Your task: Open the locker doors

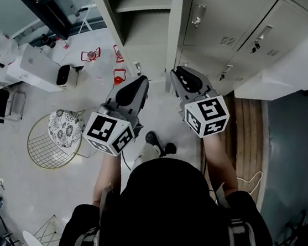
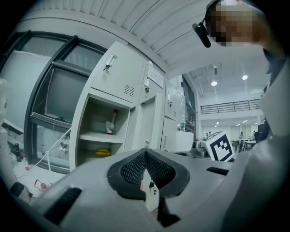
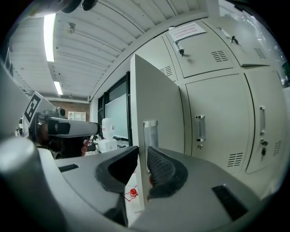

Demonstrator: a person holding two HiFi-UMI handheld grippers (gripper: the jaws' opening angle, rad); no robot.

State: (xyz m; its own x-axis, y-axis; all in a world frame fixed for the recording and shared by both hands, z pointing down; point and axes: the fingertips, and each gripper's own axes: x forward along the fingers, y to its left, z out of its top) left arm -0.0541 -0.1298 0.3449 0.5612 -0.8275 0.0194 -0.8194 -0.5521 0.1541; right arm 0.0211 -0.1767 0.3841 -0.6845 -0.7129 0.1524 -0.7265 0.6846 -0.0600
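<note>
Person: a dark top (image 1: pixel 171 205) fills the bottom middle of the head view. One arm goes out to each tool.
Wire chair (image 1: pixel 48 148): it is made of gold wire and stands on the floor (image 1: pixel 2 179) by its left edge. A spotted cushion (image 1: pixel 65 127) lies on it.
Left gripper (image 2: pixel 145 153): its fingers are closed, tip against tip, and nothing is between them. It is up in the air in front of the lockers and touches nothing. Its marker cube (image 1: pixel 108 133) faces up at the head camera.
Open locker (image 2: pixel 86 131): it is at the left end of the row, and you can see inside it. A shelf (image 2: pixel 97 137) runs across it. A white thing (image 2: pixel 111 124) with a red top stands at the back of the shelf. A yellow thing (image 2: pixel 103 152) lies under the shelf.
Locker door (image 3: pixel 154 90): it is swung out from the row, at the right edge of the open locker. Its thin edge points at the right tool. A clear handle (image 3: pixel 150 132) stands upright on it near that edge.
Right gripper (image 3: pixel 142 148): its fingers are closed on the edge of the locker door, one on each side, just under the handle.
Closed lockers (image 3: pixel 217 122): they fill the row to the right of the door. Every one is shut and has a small handle.
Wooden boards (image 1: pixel 247 131): they lie flat on the floor at the foot of the closed lockers.
</note>
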